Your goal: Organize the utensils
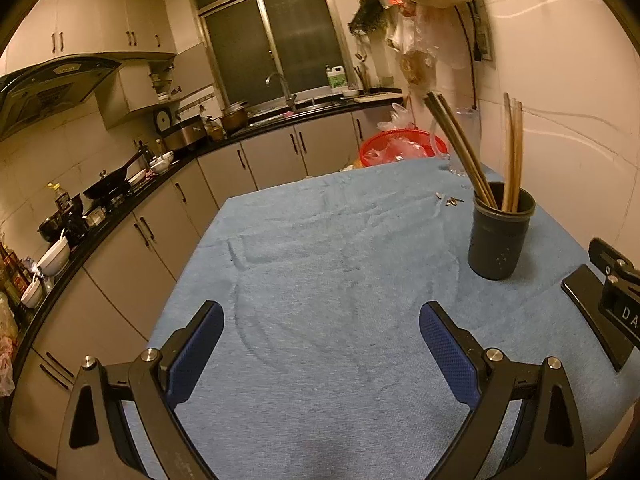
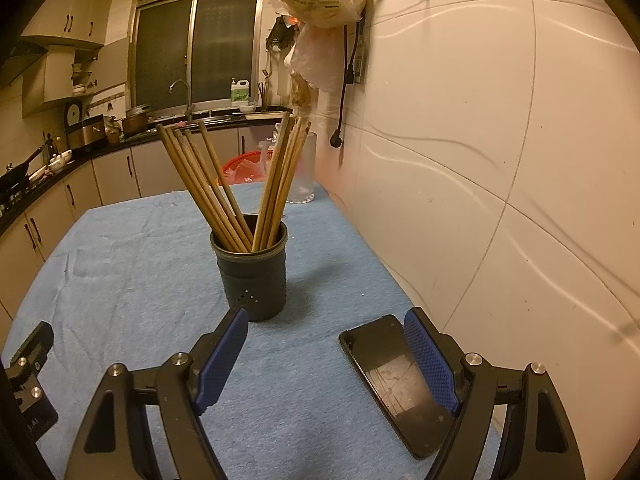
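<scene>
Chopsticks (image 2: 236, 188) are standing splayed, tips up, in the dark holder (image 2: 253, 276), sitting just ahead of the wide-open, empty right gripper (image 2: 326, 360), while the left gripper (image 1: 322, 354), also gaping, is hanging farther off.

The chopsticks' (image 2: 224, 188) lower ends are hidden inside the dark holder (image 2: 253, 268); in the left wrist view their tops are motion-blurred. The right gripper's finger pad (image 2: 430, 360) covers part of the smartphone (image 2: 394, 384). The small scraps (image 1: 450, 199) on the blue cloth (image 1: 320, 260) are too small to identify.
</scene>
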